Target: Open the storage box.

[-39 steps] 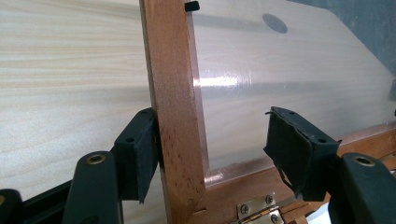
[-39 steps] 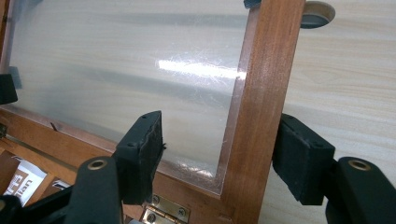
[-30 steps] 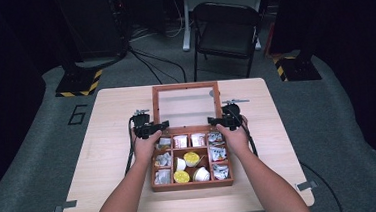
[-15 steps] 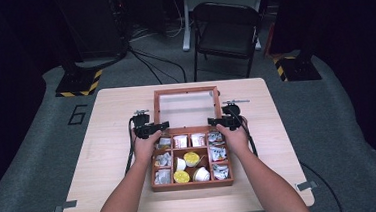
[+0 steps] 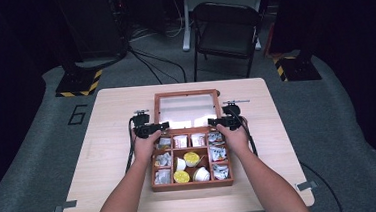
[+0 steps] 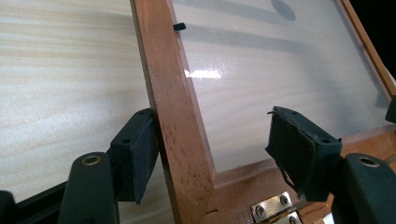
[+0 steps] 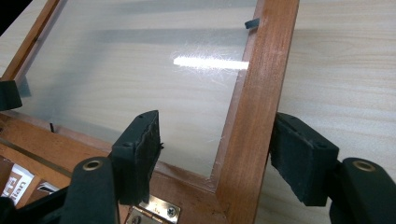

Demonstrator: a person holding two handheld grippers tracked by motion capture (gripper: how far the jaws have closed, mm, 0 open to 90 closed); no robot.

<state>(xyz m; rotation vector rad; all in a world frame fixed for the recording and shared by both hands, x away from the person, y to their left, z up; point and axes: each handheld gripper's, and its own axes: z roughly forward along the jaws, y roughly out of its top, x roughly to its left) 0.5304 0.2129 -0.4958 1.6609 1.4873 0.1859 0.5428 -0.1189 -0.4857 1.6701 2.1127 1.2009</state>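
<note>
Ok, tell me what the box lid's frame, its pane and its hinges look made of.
Lid frame: reddish-brown wood, visible grain, smooth satin finish. Pane: clear glass or plastic, glossy, fine scratches around a glare spot; can't tell which. Hinge: brass-coloured metal, shiny, screwed on.

In the high view we cannot read the small packets [image 5: 218,153] in the wooden box [image 5: 191,185], which are too small and blurred at frame centre, and the person's hands [image 5: 147,145] cover the box's upper corner compartments. In the left gripper view the lid's frame [image 6: 175,107] runs off the top edge and its brass hinge [image 6: 275,210] is cut by the bottom edge, and we cannot tell whether the left gripper [image 6: 224,158] touches the glass with its far pad. In the right gripper view the printed packet [image 7: 14,184] at lower left is cropped, its lettering unreadable.
</note>
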